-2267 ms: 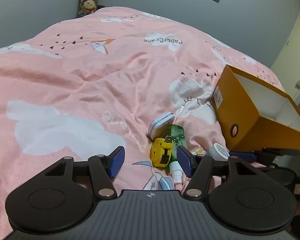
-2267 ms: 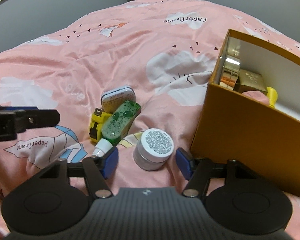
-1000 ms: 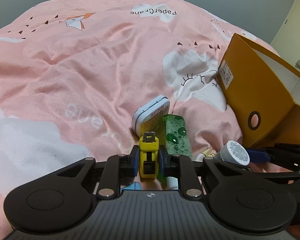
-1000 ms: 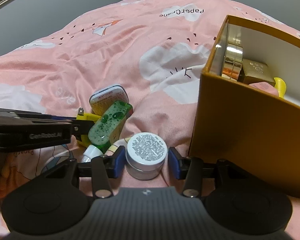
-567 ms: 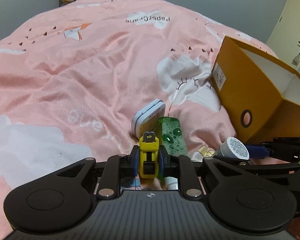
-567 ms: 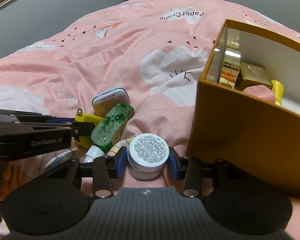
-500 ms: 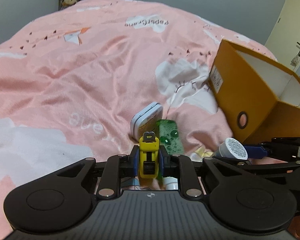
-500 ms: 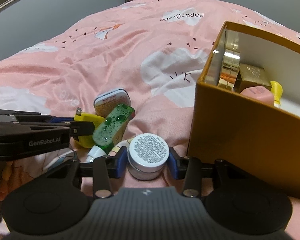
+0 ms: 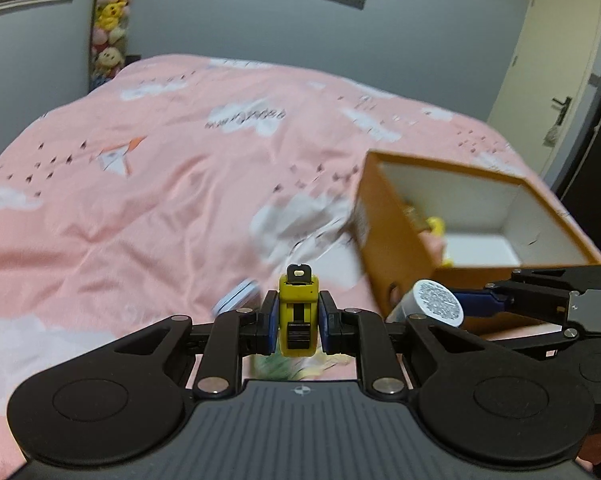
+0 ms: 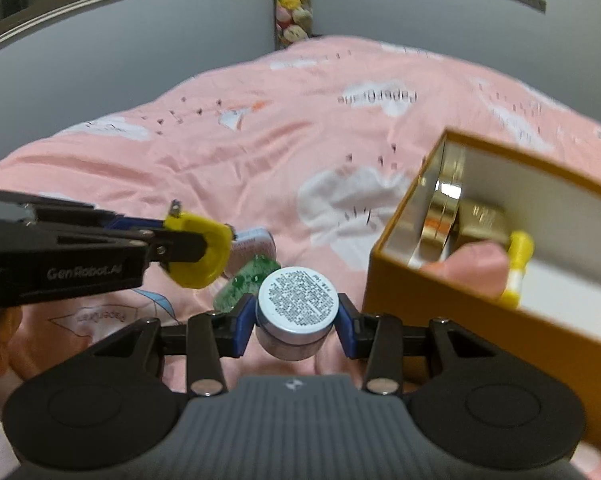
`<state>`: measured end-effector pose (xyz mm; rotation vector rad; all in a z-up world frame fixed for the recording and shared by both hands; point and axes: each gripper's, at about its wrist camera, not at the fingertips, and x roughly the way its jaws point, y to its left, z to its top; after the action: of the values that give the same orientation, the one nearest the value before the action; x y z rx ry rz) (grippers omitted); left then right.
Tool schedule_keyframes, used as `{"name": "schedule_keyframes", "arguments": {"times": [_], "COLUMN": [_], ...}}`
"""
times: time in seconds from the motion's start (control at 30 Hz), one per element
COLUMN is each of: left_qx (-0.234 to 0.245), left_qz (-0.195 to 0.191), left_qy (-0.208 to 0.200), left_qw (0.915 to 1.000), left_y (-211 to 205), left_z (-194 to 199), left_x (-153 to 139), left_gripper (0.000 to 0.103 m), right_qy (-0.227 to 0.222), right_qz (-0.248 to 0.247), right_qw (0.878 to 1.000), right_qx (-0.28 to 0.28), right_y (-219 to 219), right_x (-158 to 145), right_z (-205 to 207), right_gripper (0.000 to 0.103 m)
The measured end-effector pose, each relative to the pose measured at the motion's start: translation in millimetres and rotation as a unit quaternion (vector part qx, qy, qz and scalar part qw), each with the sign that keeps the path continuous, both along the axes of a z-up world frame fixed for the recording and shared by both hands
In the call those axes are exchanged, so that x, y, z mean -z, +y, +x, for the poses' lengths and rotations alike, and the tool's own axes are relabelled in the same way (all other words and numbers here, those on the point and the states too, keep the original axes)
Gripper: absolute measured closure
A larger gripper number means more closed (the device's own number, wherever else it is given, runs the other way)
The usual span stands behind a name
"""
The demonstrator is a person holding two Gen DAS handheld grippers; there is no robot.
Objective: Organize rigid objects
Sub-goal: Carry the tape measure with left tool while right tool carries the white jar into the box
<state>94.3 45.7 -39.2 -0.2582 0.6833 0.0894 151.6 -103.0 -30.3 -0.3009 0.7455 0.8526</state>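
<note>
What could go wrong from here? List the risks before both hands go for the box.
1. The left gripper pinches the yellow tape measure only by its lower body; it may slip.
2. The right gripper holds the round jar by its smooth wall; it could slide out.
3. Both aim at the orange box, already partly filled, so the grippers may collide.

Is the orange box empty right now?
No: in the right wrist view the orange box already holds gold-coloured items and a yellow piece.
</note>
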Motion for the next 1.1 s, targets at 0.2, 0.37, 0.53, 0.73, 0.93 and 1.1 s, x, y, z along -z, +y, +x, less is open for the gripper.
{"name": "schedule_keyframes", "arguments": {"times": [0.2, 0.37, 0.53, 0.73, 0.93, 1.1], "left_qx": [0.024, 0.059, 0.109, 0.179, 0.198, 0.212], "left_qz": [0.001, 0.0, -0.034, -0.085, -0.122, -0.138], "left_qy": [-0.037, -0.065, -0.068, -0.031, 0.021, 0.065], "left_qw": [0.999, 0.9961, 0.9911, 0.9796, 0.9724, 0.9655], "left_y": [-18.2, -40.5, -59.0, -66.3, -73.0, -87.8], "left_z": [11.4, 32.6, 63.7, 109.9, 152.4, 182.8], "left_x": [-31.2, -52.4, -58.4, -47.1, -28.0, -7.0], "left_gripper": [0.082, 0.082, 0.082, 0.082, 0.082, 0.082], "right_qy": [-0.05, -0.077, -0.096, -0.061, -0.011, 0.005], "right_qz": [0.023, 0.029, 0.005, -0.029, -0.04, -0.065], "right_qw": [0.998, 0.996, 0.993, 0.993, 0.99, 0.989], "right_qx": [0.004, 0.027, 0.063, 0.099, 0.132, 0.135], "right_y": [-21.5, -45.5, -69.7, -93.7, -111.1, -113.6], "right_x": [-40.4, -65.9, -78.3, -70.5, -50.2, -33.5], "right_z": [3.1, 20.7, 50.0, 95.2, 133.0, 151.9], "right_gripper": [0.061, 0.061, 0.061, 0.061, 0.061, 0.061]}}
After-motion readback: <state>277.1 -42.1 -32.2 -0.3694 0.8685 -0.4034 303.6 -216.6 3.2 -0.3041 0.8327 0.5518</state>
